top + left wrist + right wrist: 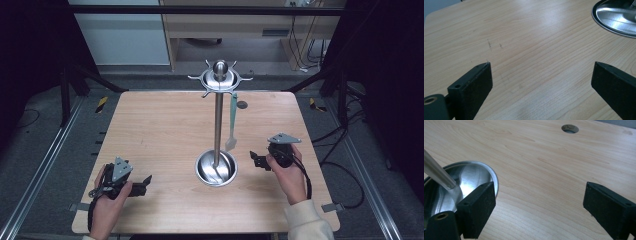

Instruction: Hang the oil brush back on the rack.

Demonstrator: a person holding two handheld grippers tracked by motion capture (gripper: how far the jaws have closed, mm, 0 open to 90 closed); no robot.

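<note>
A steel utensil stand (218,115) rises from a round dished base (216,167) in the middle of the wooden table (155,125). Its top ring of hooks (219,79) carries one pale green spatula (232,122), hanging on the right side of the pole. My left gripper (145,184) rests near the table's front left, open, with nothing between its jaws. My right gripper (256,160) sits just right of the base, also open and empty. The base's rim shows in the left gripper view (616,17) and the base and pole in the right gripper view (461,182).
A round cable hole (242,104) lies in the table behind the stand; it also shows in the right gripper view (570,128). Black frame legs and cables stand beside the table on both sides. A wooden cabinet (235,25) is behind.
</note>
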